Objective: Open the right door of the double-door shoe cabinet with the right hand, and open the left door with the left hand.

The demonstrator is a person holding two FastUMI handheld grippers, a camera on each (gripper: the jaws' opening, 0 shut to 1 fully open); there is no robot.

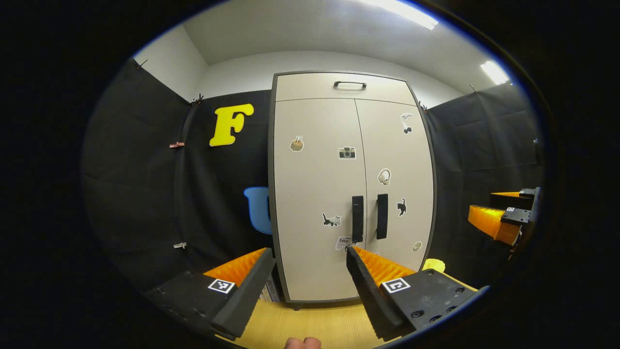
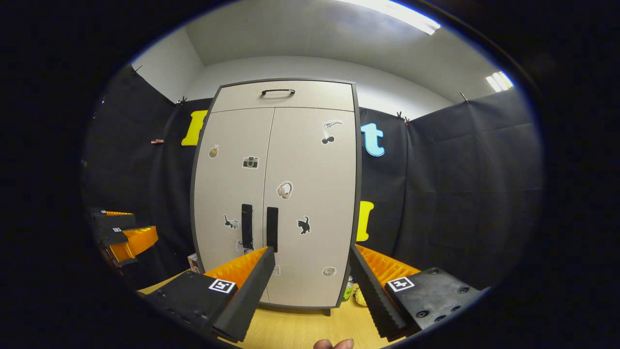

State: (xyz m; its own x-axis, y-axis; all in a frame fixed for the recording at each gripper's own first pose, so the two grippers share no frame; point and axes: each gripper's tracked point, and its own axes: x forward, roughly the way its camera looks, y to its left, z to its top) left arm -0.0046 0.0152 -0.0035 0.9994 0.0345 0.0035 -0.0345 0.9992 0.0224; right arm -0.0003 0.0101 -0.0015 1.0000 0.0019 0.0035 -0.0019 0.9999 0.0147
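A beige double-door shoe cabinet (image 1: 339, 194) stands ahead on the wooden floor, both doors closed, stickers on them. Its left door handle (image 1: 357, 219) and right door handle (image 1: 382, 216) are dark vertical bars at the centre seam. My left gripper (image 1: 310, 254) is open, short of the cabinet, its right finger just below the left handle. In the right gripper view the same cabinet (image 2: 276, 194) shows its left handle (image 2: 247, 226) and right handle (image 2: 272, 229). My right gripper (image 2: 310, 252) is open, its left finger just below the right handle. The right gripper (image 1: 503, 218) also shows far right in the left gripper view.
A top drawer with a dark handle (image 1: 349, 85) sits above the doors. Black cloth walls close in both sides. Small items lie on the floor by the cabinet's right foot (image 2: 356, 293). The left gripper (image 2: 123, 237) appears at the left edge of the right gripper view.
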